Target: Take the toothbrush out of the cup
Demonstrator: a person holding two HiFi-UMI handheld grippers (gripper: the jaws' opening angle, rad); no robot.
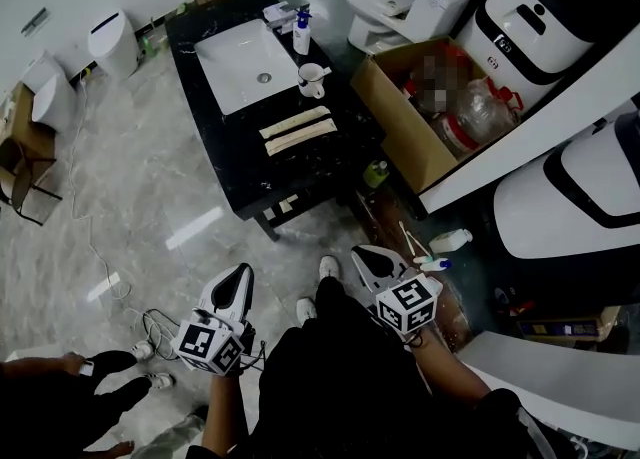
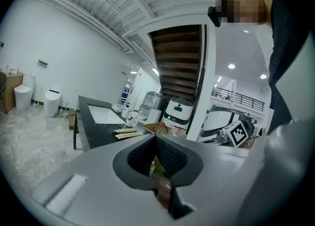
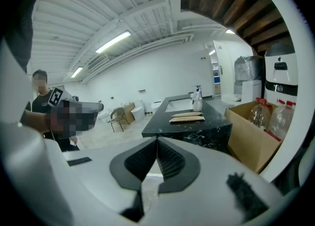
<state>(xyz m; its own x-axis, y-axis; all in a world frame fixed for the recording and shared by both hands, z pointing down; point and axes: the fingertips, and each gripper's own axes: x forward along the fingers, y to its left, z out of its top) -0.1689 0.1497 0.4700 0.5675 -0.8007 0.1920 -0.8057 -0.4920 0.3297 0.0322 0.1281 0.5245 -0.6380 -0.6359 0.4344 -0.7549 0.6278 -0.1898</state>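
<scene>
A white cup (image 1: pixel 311 78) stands on the black counter (image 1: pixel 230 157), just right of the white sink (image 1: pixel 245 62); a pale toothbrush (image 1: pixel 324 73) pokes out over its rim. Both grippers are held low in front of the person, well short of the counter and far from the cup. My left gripper (image 1: pixel 242 274) is shut with nothing in it, its jaws meeting tip to tip (image 2: pixel 156 139). My right gripper (image 1: pixel 360 253) is likewise shut and empty (image 3: pixel 157 141). In the right gripper view the counter (image 3: pixel 189 121) lies ahead, and the cup cannot be made out there.
A pump bottle (image 1: pixel 301 32) stands beside the cup, and two tan packets (image 1: pixel 298 130) lie mid-counter. An open cardboard box (image 1: pixel 400 122) of plastic bottles sits right of the counter, with toilets around it. Small bottles (image 1: pixel 451 240) and cables (image 1: pixel 150 327) lie on the floor. Another person's legs (image 1: pixel 90 367) are at lower left.
</scene>
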